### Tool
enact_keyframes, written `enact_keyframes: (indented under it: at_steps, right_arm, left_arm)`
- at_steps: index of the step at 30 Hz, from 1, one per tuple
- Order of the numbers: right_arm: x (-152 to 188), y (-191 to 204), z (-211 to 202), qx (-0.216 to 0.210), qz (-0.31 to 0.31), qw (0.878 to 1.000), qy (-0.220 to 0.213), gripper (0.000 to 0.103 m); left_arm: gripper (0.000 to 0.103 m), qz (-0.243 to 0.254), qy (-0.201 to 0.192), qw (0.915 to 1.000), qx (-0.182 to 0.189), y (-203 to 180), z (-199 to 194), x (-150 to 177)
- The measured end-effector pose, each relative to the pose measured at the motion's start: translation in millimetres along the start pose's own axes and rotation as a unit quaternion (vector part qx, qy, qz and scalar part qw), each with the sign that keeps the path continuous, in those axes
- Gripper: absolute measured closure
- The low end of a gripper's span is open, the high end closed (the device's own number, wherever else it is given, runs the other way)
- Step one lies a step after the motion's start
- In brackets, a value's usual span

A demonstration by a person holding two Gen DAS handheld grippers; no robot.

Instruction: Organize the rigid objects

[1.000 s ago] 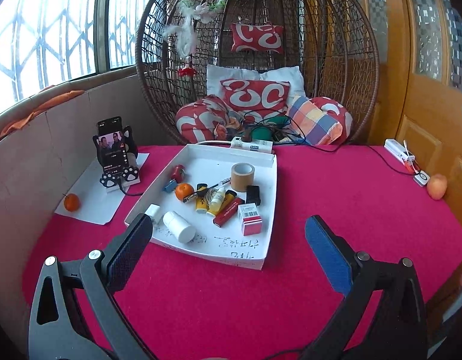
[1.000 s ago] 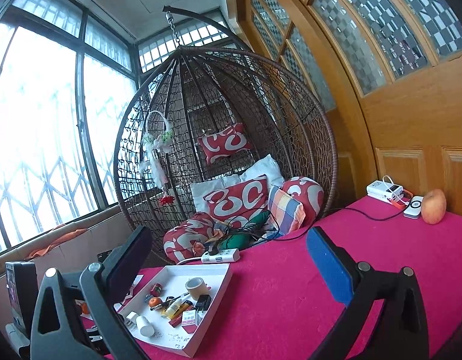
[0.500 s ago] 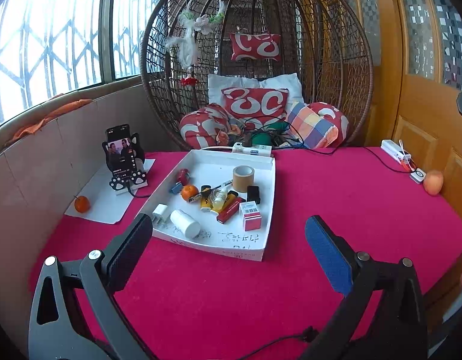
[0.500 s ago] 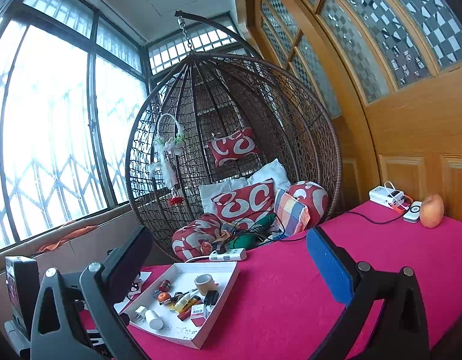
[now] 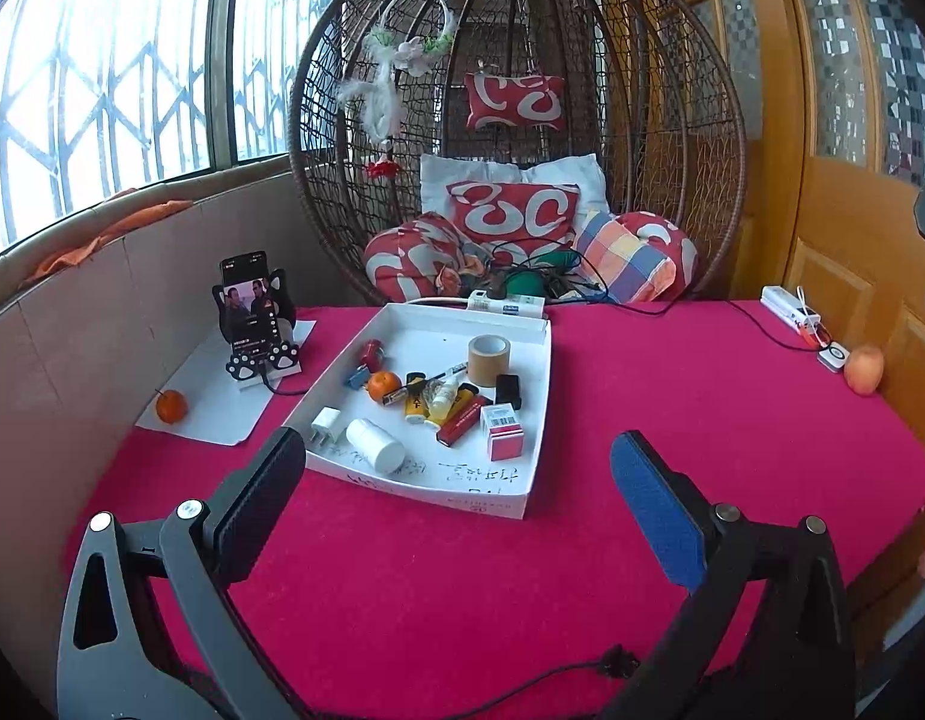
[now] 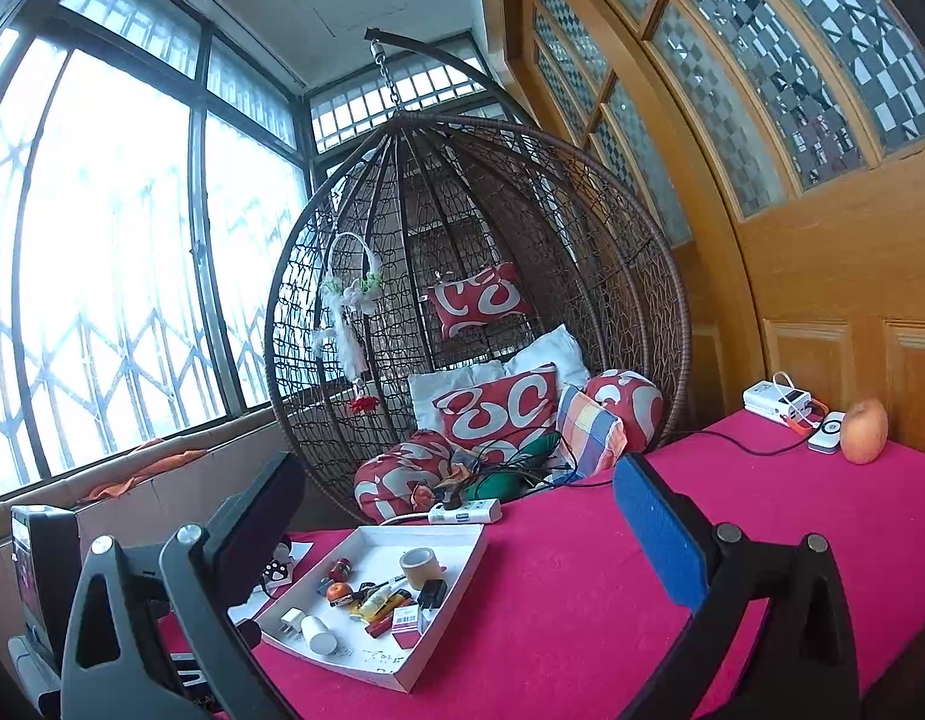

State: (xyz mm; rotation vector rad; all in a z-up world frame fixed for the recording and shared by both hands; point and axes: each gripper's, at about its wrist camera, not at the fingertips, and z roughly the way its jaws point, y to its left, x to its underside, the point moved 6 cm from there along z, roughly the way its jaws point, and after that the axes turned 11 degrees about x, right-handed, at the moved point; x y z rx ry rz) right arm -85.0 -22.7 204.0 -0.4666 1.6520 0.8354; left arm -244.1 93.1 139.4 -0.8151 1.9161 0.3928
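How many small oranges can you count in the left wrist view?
2: one orange inside the white tray, another orange on the white paper left of it. More may be hidden.

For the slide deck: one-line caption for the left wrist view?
Open left gripper hovers above the red table, facing a white tray of small items: tape roll, orange, white bottle.

White tray (image 5: 537,408) holds tape roll (image 5: 488,360), orange (image 5: 383,385), bottle (image 5: 375,446).
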Motion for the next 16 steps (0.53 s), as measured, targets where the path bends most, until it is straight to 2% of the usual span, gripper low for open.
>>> enact_keyframes:
  at_steps: [16]
  right_arm:
    - [7.5, -0.7, 5.8, -0.002, -0.003, 1.0, 0.022, 0.0]
  left_arm:
    - [0.0, -0.002, 0.006, 0.9999, 0.008, -4.5, 3.4, 4.8]
